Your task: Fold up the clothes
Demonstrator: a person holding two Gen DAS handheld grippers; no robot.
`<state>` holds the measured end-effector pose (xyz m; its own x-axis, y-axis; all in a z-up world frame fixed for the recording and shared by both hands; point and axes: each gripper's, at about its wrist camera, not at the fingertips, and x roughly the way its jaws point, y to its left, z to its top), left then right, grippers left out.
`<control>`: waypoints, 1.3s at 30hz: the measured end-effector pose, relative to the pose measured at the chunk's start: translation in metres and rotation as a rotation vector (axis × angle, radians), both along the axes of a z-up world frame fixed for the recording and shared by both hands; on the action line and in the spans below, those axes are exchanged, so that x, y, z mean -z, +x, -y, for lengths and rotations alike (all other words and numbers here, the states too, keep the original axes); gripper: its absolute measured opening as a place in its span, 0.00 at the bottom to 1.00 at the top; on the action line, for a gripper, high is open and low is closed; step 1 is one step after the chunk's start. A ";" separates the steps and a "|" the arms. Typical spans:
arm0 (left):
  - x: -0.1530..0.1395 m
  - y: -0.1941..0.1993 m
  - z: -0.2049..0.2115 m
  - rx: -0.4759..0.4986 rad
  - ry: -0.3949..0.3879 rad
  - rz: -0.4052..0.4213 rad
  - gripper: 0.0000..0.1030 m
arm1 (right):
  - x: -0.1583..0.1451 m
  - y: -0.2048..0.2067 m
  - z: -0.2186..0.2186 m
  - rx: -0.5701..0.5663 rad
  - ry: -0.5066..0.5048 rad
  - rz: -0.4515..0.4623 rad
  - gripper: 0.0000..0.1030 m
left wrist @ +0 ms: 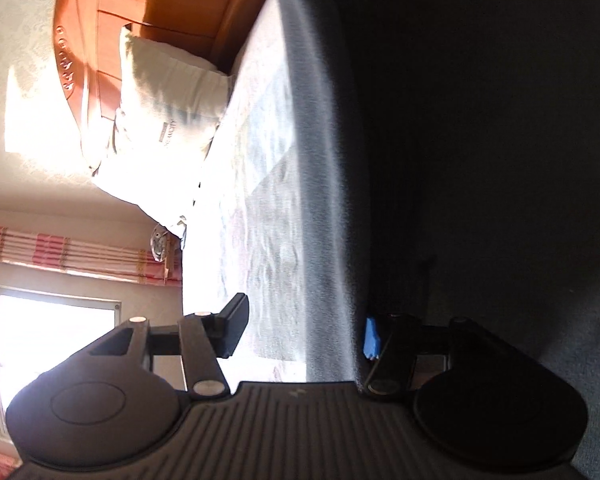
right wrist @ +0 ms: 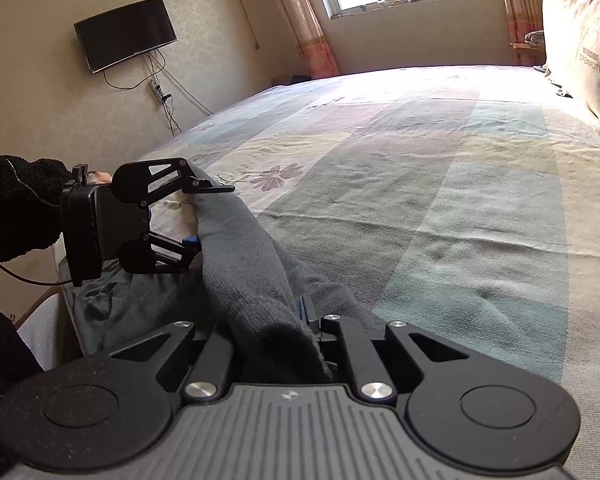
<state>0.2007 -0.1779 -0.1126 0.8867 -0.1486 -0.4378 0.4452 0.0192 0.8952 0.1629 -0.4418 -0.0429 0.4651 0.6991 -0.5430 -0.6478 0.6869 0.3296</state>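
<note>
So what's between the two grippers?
A grey garment stretches from the left gripper to the right gripper, over the bed. The right wrist view shows it.

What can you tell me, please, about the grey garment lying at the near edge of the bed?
The grey garment looks like soft knit fabric, dark grey and rumpled, not yet folded. It lies at the near edge of the bed, raised into a ridge. The left tongs stand open around its far end, one finger above and one below. The right tongs have a bunch of it between their fingers; whether they pinch it is unclear.
</note>
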 end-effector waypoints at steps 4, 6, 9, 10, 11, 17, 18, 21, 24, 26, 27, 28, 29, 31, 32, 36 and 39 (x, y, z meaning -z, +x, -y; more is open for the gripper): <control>0.011 0.011 -0.008 -0.015 0.056 -0.005 0.70 | -0.001 -0.001 -0.001 -0.003 0.000 0.002 0.12; 0.017 0.019 -0.012 -0.028 0.081 0.003 0.70 | -0.002 -0.001 -0.001 -0.005 -0.002 0.006 0.12; 0.025 0.027 -0.020 -0.060 0.095 0.011 0.69 | -0.003 -0.002 -0.002 -0.006 -0.006 0.008 0.12; 0.026 0.030 -0.019 -0.064 0.098 0.009 0.67 | -0.003 -0.002 -0.002 -0.006 -0.008 0.007 0.12; 0.028 0.028 -0.023 -0.063 0.105 0.005 0.65 | -0.002 -0.002 -0.002 -0.006 -0.010 0.005 0.12; 0.033 0.000 -0.030 -0.021 0.137 -0.017 0.27 | 0.005 -0.001 -0.003 0.003 -0.016 -0.015 0.12; 0.030 -0.003 -0.033 -0.028 0.125 -0.022 0.25 | 0.006 -0.001 -0.003 0.003 -0.018 -0.019 0.12; 0.015 -0.011 -0.037 -0.040 0.107 -0.037 0.14 | 0.009 -0.001 -0.004 -0.002 -0.029 -0.028 0.12; 0.003 -0.021 -0.044 -0.032 0.119 -0.062 0.03 | 0.011 0.000 -0.005 -0.006 -0.037 -0.036 0.13; -0.003 -0.031 -0.049 -0.031 0.125 -0.095 0.01 | 0.012 0.000 -0.006 -0.008 -0.038 -0.040 0.13; -0.006 -0.035 -0.051 -0.032 0.128 -0.113 0.01 | 0.012 0.000 -0.006 -0.009 -0.040 -0.041 0.13; -0.008 -0.040 -0.053 -0.028 0.135 -0.123 0.01 | 0.013 0.000 -0.007 -0.011 -0.042 -0.042 0.13; -0.009 -0.044 -0.054 -0.021 0.143 -0.128 0.01 | 0.013 -0.001 -0.008 -0.013 -0.042 -0.045 0.13; -0.011 -0.053 -0.056 -0.011 0.155 -0.148 0.00 | 0.013 -0.002 -0.010 -0.019 -0.051 -0.046 0.13; -0.013 -0.056 -0.056 -0.008 0.158 -0.160 0.00 | 0.013 -0.003 -0.010 -0.024 -0.057 -0.046 0.13; -0.021 -0.076 -0.060 0.004 0.160 -0.209 0.00 | 0.013 -0.006 -0.010 -0.043 -0.081 -0.047 0.13; -0.033 -0.090 -0.059 0.011 0.151 -0.239 0.00 | 0.013 -0.008 -0.011 -0.057 -0.099 -0.048 0.13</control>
